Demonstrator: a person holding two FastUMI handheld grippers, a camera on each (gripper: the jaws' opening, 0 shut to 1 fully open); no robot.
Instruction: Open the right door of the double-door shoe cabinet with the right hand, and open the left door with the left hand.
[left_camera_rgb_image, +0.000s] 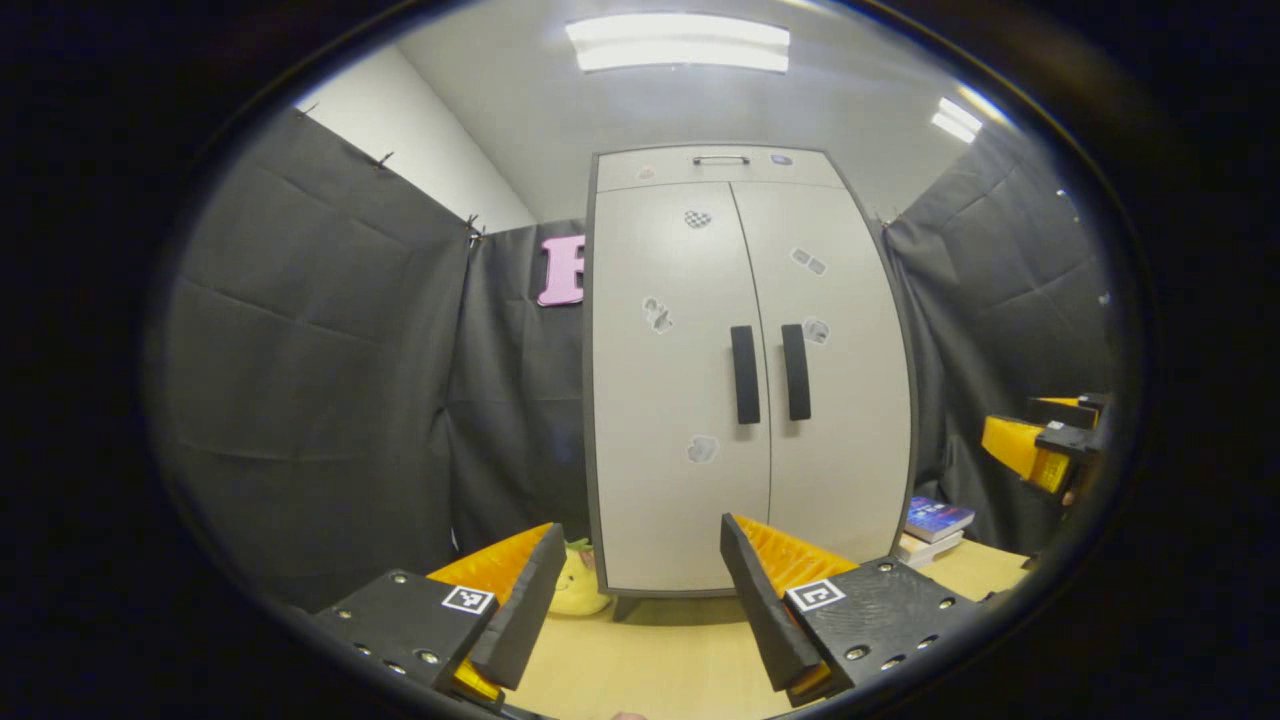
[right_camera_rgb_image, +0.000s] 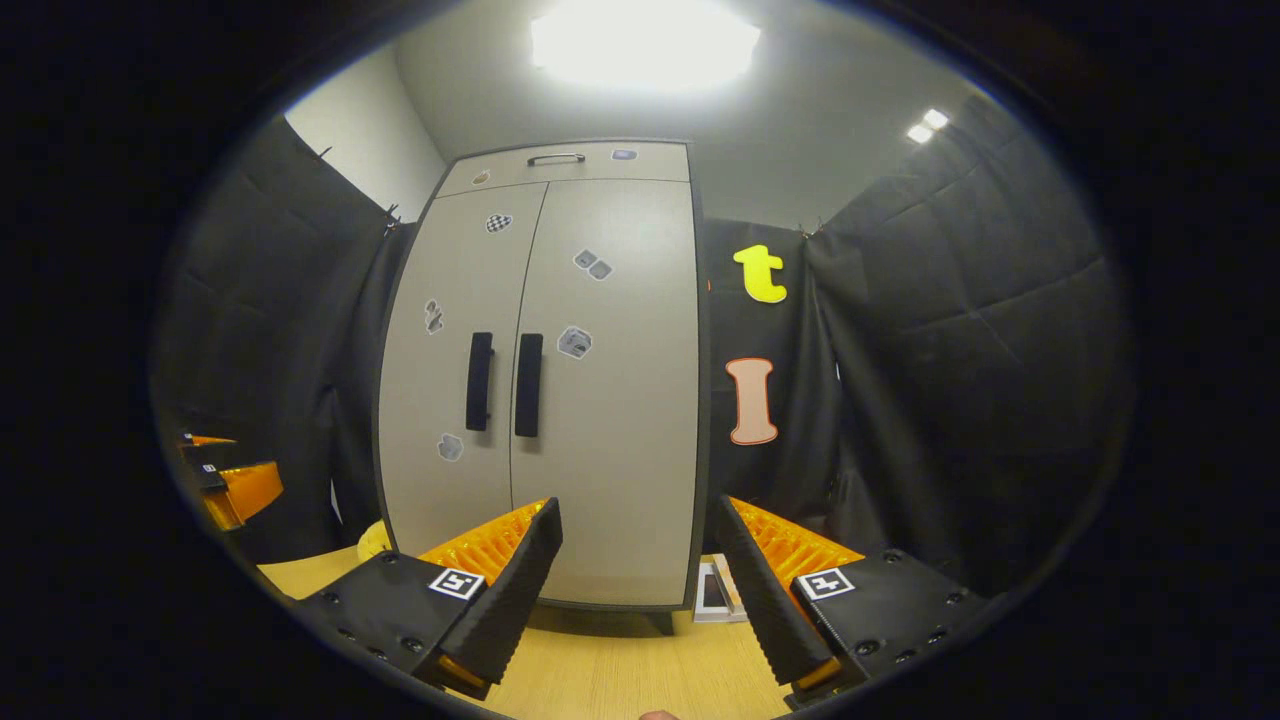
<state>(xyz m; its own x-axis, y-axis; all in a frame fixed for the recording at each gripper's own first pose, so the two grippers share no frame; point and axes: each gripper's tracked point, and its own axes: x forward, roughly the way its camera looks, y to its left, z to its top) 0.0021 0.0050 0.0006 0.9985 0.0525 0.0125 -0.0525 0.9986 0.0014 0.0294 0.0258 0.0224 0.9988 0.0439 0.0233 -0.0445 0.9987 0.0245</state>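
The tall light grey double-door shoe cabinet stands upright on the light wooden table against the black cloth wall, with both doors closed. The left door and the right door meet in the middle, and the two black vertical bar handles, the left handle and the right handle, sit just beside each other at this seam. Small stickers are spread over both doors. In the left gripper view, a small stack of books lies on the table just beside the cabinet's right side, and a yellow soft toy rests near its left bottom corner. The left tongs are spread wide and hold nothing, well apart from the cabinet. In the right gripper view, the right tongs are also spread wide and empty, well apart from the cabinet.
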